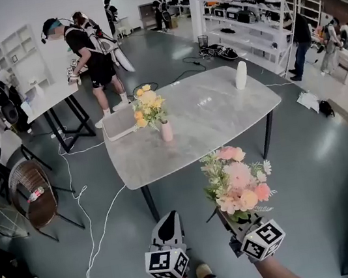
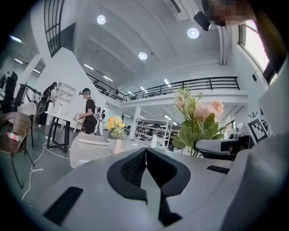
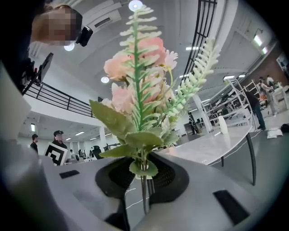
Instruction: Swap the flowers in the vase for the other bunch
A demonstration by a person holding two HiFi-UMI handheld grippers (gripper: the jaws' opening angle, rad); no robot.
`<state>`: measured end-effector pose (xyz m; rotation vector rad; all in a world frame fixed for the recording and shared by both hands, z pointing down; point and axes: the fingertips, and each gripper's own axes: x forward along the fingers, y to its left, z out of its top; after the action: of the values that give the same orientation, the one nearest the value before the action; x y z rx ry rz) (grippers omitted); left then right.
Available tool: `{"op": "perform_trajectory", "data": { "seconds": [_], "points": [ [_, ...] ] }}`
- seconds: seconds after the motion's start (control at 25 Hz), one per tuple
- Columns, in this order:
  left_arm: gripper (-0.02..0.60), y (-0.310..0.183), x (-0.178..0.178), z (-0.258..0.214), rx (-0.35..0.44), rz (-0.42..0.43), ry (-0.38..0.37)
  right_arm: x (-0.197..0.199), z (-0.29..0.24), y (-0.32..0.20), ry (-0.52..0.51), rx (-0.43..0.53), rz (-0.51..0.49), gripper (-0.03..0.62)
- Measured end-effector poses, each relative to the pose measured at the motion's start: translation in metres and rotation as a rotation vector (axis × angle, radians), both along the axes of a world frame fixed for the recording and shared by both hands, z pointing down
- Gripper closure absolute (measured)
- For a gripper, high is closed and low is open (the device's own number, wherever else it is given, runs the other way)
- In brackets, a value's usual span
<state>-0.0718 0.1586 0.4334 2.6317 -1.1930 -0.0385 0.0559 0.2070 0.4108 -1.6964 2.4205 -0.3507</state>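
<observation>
A pink vase [image 1: 166,130] with yellow flowers [image 1: 148,109] stands on the grey marble table [image 1: 211,122], left of its middle. My right gripper [image 1: 233,223] is shut on the stems of a pink bunch [image 1: 238,184], held upright in front of the table's near edge. In the right gripper view the stems [image 3: 144,187] run between the jaws of my right gripper [image 3: 143,173], under the pink bunch [image 3: 140,90]. My left gripper [image 1: 169,218] is beside it, shut and empty; in the left gripper view its jaws meet at my left gripper [image 2: 145,155], with the vase [image 2: 117,146] ahead and the pink bunch [image 2: 198,119] to the right.
A white tray [image 1: 118,126] lies at the table's left end and a white bottle [image 1: 240,74] stands at its far right. Cables [image 1: 88,215] trail over the floor on the left by a chair [image 1: 33,195]. A person [image 1: 91,56] stands at a white table [image 1: 48,100] behind.
</observation>
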Motion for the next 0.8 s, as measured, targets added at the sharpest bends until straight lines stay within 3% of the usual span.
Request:
{"op": "perform_trajectory", "data": {
  "seconds": [0.44,0.8],
  "points": [
    [0.568,-0.079,-0.006,0.013,-0.022,0.022,-0.003,-0.003,0.012,-0.075,-0.026,-0.023,0.028,0.508],
    [0.568,-0.102,0.010,0.023,-0.056,0.050,0.011,0.008,0.019,-0.100,-0.017,-0.054,0.032,0.508]
  ]
}}
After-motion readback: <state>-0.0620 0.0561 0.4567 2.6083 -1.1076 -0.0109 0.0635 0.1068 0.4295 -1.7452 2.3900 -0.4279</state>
